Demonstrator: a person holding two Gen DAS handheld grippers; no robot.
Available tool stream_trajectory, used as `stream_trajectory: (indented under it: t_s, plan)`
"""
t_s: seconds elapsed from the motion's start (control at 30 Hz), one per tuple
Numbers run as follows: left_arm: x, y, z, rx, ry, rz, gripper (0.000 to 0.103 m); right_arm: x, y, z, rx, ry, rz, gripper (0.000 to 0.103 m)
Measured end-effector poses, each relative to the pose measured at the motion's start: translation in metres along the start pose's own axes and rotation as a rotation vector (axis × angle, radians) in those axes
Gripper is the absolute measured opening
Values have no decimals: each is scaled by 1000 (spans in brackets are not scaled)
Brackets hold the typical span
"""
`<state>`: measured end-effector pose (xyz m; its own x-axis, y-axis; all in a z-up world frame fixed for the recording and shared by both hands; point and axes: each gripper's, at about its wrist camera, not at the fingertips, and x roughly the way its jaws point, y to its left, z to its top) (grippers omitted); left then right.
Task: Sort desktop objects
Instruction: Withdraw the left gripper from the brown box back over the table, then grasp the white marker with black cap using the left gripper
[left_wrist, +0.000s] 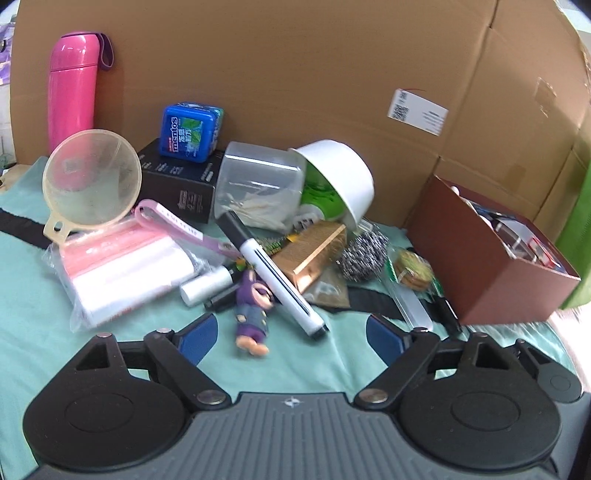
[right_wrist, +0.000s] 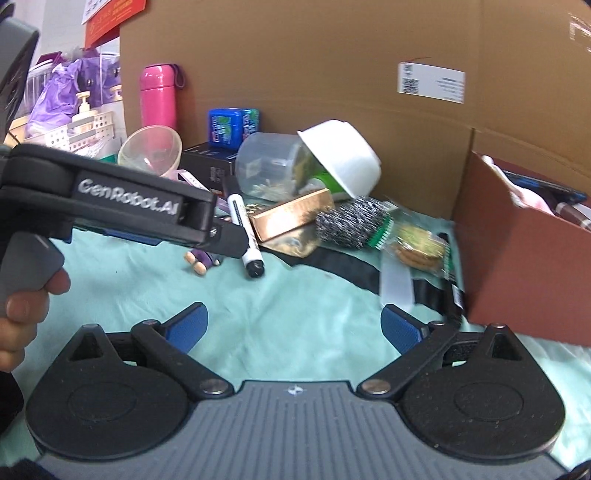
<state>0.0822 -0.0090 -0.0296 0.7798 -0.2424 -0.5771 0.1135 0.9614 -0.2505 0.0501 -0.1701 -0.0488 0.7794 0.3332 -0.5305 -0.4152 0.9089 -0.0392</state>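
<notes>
Both grippers' jaws wide, empty; box (left_wrist: 491, 273) right of them partly filled; pile (left_wrist: 280, 236) ahead still unsorted.

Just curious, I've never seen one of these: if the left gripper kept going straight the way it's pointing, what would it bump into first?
Probably the small purple doll, lying just ahead between the open left gripper fingers; depth is hard to judge.

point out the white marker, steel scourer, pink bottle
white marker (left_wrist: 279, 275): left wrist view, middle of its white barrel.
steel scourer (left_wrist: 364, 254): left wrist view, centre of the wire ball.
pink bottle (left_wrist: 72, 92): left wrist view, body just below the cap seam.
</notes>
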Motion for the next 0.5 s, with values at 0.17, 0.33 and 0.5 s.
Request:
stream_trajectory:
  t_s: [0.17,0.33,0.5]
  plan:
    - [16,11,15,-29,9,10,82,18,9,9,-23,1,26,82]
    - [32,17,26,-60,36,8,72,35,16,16,-47,10,45,68]
    - [46,22,34,-101,56,10,67,50,19,23,-52,34,68,52]
